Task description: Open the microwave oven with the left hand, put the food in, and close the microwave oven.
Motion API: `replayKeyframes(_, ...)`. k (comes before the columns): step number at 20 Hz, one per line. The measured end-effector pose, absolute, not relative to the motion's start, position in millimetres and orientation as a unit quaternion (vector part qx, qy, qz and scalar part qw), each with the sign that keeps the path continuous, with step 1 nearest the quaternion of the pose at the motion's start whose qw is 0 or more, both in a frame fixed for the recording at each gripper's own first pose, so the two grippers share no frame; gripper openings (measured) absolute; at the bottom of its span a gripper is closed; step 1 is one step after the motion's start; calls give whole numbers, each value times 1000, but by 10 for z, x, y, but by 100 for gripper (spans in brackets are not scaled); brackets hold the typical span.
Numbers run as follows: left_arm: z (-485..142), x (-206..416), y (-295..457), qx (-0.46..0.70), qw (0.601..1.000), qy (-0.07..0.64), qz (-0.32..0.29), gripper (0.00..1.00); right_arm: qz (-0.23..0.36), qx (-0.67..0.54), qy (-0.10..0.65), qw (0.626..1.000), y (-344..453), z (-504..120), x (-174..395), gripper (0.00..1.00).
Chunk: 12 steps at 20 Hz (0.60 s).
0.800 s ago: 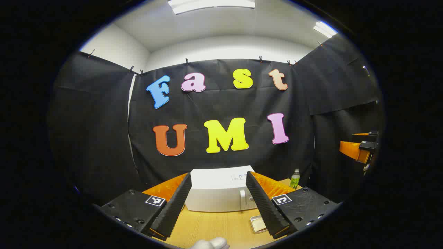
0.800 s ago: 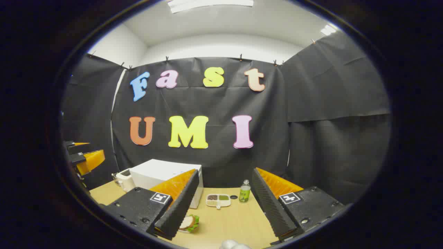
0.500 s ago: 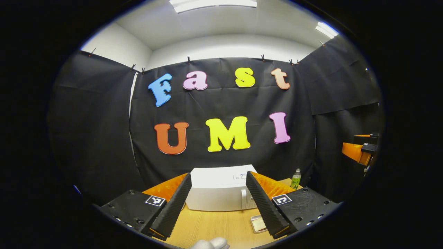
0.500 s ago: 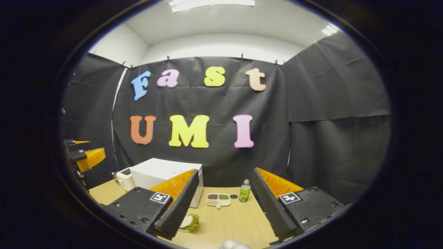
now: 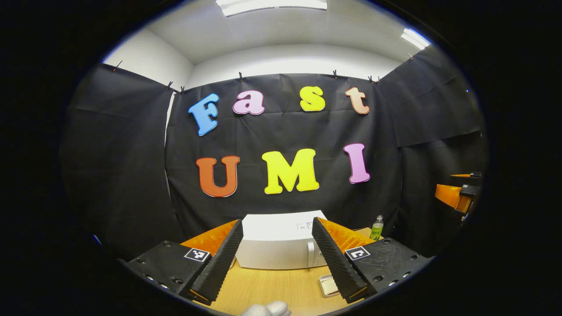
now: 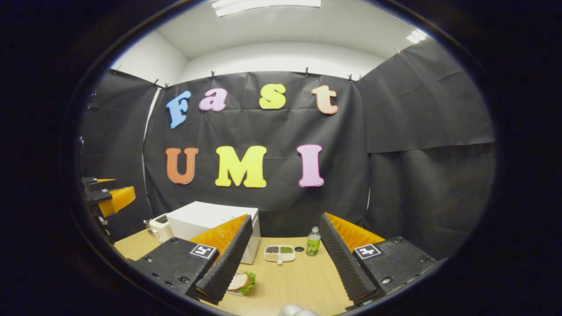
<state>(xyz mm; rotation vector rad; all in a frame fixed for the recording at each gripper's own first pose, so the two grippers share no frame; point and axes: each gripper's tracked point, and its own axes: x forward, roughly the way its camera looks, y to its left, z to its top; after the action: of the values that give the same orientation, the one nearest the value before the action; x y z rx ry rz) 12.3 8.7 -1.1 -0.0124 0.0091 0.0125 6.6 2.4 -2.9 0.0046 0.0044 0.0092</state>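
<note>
A white microwave oven [image 5: 276, 245] stands shut at the back of the wooden table, straight ahead of my left gripper [image 5: 276, 259], which is open and empty well short of it. The same microwave oven [image 6: 206, 219] sits left of centre in the right gripper view. A sandwich on a plate [image 6: 241, 282] lies near the table's front, partly behind the left finger of my right gripper [image 6: 283, 263], which is open and empty above the table. The left gripper [image 6: 109, 197] appears at the far left there, and the right gripper [image 5: 456, 195] at the far right of the left gripper view.
A divided snack tray [image 6: 279, 253] and a green bottle [image 6: 313, 242] stand right of the microwave, with a small dark cap beside them. A white toaster [image 6: 158, 226] sits left of the microwave. A white-gloved hand [image 5: 265, 309] shows at the bottom edge.
Both views have drifted only slightly; the grippers stay open and raised over the table, and nothing on the table has moved.
</note>
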Motion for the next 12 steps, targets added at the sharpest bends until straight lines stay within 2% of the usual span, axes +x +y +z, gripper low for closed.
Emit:
replayKeyframes(1, -7, 124, 90, -6, 1000, 4, 7, 100, 5, 1, 2, 1000, 22, -18, 77, 99)
replayKeyframes(7, -54, 187, 89, -5, 1000, 7, 11, 100, 9, 3, 5, 1000, 25, -47, 145, 99)
replayKeyframes(8, -64, 200, 90, -4, 1000, 8, 12, 96, 10, 3, 6, 1000, 29, -61, 156, 99)
replayKeyframes(11, -81, 223, 67, -4, 1000, 10, 14, 100, 14, 2, 6, 1000, 32, -53, 198, 99)
replayKeyframes(12, -79, 233, 62, -3, 1000, 9, 14, 96, 15, 2, 7, 1000, 31, -63, 213, 99)
